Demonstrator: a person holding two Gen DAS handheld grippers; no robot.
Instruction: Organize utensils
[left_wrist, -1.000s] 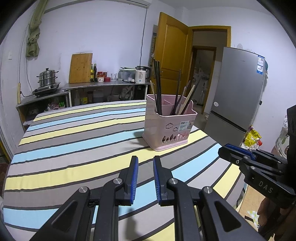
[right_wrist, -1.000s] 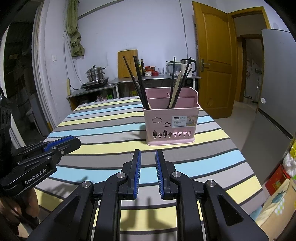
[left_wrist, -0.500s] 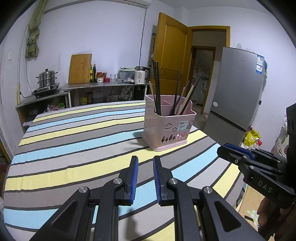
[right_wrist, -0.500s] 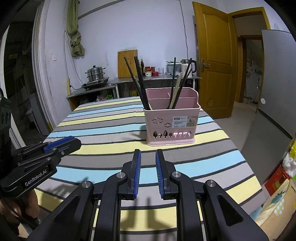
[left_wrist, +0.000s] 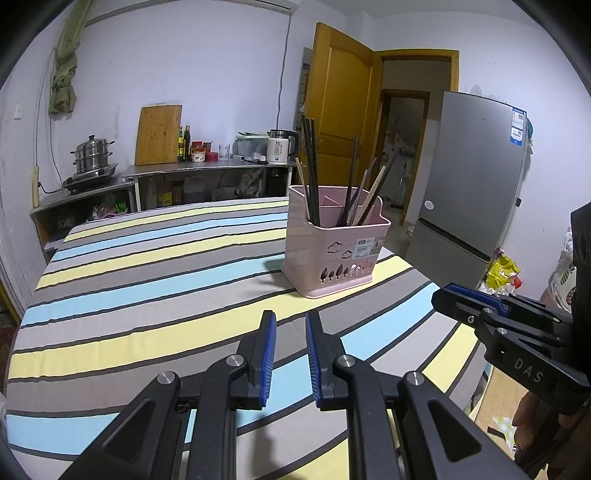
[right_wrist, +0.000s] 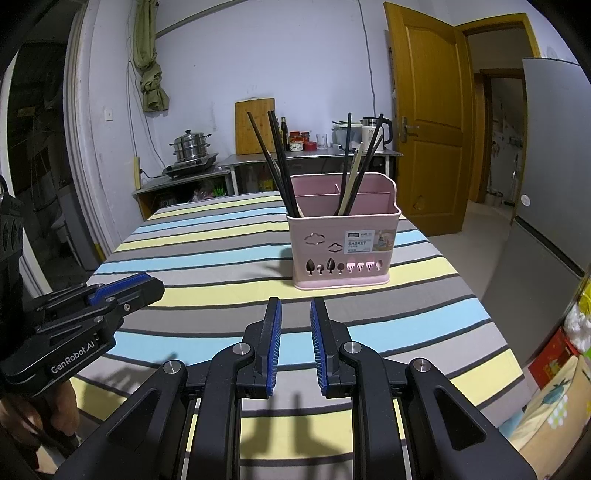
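Note:
A pink utensil basket stands on the striped tablecloth, also in the right wrist view. Several dark and pale chopsticks stand in its compartments. My left gripper hovers low over the table in front of the basket, jaws slightly apart and empty. My right gripper is beside it, jaws slightly apart and empty. Each gripper shows in the other's view, the right and the left.
A steel counter at the back wall holds a pot, cutting board, bottles and kettle. A grey fridge stands right of the table. A wooden door is open behind the basket. The table's right edge drops to the floor.

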